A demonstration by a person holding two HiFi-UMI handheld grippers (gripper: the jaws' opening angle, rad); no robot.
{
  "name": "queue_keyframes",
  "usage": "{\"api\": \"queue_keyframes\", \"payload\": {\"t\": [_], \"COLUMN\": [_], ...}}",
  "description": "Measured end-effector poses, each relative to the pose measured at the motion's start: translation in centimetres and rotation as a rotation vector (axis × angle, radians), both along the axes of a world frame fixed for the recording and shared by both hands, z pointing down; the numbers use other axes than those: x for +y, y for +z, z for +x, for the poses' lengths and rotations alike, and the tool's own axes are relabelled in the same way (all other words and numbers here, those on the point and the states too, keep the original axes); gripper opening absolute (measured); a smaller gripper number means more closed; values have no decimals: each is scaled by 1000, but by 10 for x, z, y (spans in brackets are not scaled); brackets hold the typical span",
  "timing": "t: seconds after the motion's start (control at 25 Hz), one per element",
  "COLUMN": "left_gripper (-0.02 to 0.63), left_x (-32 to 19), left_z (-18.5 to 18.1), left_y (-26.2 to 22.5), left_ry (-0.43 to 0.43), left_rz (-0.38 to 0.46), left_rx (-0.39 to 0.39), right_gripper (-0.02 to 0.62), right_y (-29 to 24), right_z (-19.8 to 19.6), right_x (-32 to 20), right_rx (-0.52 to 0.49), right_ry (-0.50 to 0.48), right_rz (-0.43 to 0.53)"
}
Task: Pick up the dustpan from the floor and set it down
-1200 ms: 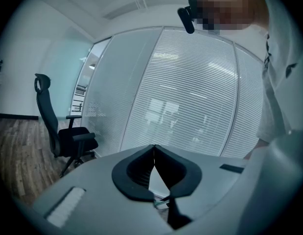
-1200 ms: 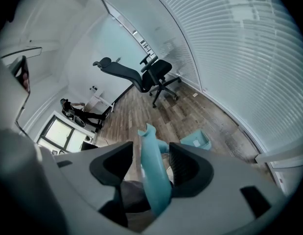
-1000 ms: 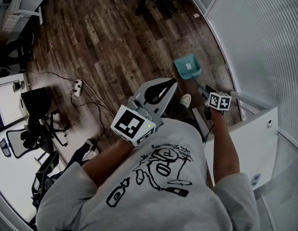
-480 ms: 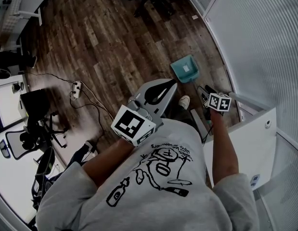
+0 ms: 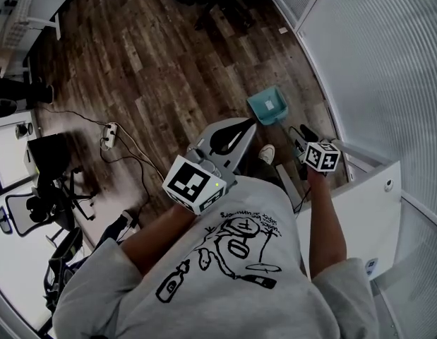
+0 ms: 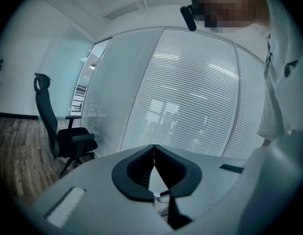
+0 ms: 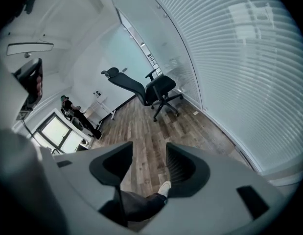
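Observation:
A teal dustpan (image 5: 270, 106) lies on the wooden floor near the glass wall, seen only in the head view. My left gripper (image 5: 253, 123) is held in front of the person's chest, its tips pointing toward the dustpan and a short way from it. In the left gripper view, the left gripper (image 6: 153, 148) is shut, its tips touching with nothing between them. My right gripper (image 5: 303, 134) hangs to the right of the dustpan, nearer the wall. In the right gripper view, the right gripper (image 7: 149, 151) stands open and empty above a trouser leg and a white shoe (image 7: 164, 188).
A glass wall with blinds (image 5: 373, 62) curves along the right, with a white cabinet (image 5: 359, 196) beside the person. A power strip with cables (image 5: 106, 134) lies on the floor at left. A black office chair (image 7: 151, 89) stands further along the wall. Desks and chairs crowd the far left.
The head view has shifted a little, so the dustpan shows slightly further up and left. The right gripper has sunk slightly. Both grippers keep their states.

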State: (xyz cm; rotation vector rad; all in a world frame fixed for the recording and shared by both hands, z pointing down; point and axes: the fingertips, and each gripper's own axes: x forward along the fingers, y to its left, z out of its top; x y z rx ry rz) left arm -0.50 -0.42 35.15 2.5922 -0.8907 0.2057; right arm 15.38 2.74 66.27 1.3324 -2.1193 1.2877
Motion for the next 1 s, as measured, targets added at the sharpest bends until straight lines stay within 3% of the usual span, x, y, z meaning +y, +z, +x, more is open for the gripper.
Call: {"api": "queue_keyframes", "payload": {"t": [0.36, 0.64, 1.0], "left_gripper": [2, 2, 2], "left_x": [-8, -18, -24], "left_z": [4, 12, 24], "left_y": [-9, -16, -28], "left_ry": [-1, 3, 13], "left_rz": [18, 36, 56], "left_rx": [10, 20, 30], "right_gripper": [184, 128, 68], "right_y": [-87, -156, -231], "right_z": [-3, -8, -10], "right_x": [-28, -43, -48], "right_rx": [61, 116, 205], "right_ry": [-7, -9, -19], "right_rz": [205, 346, 463]}}
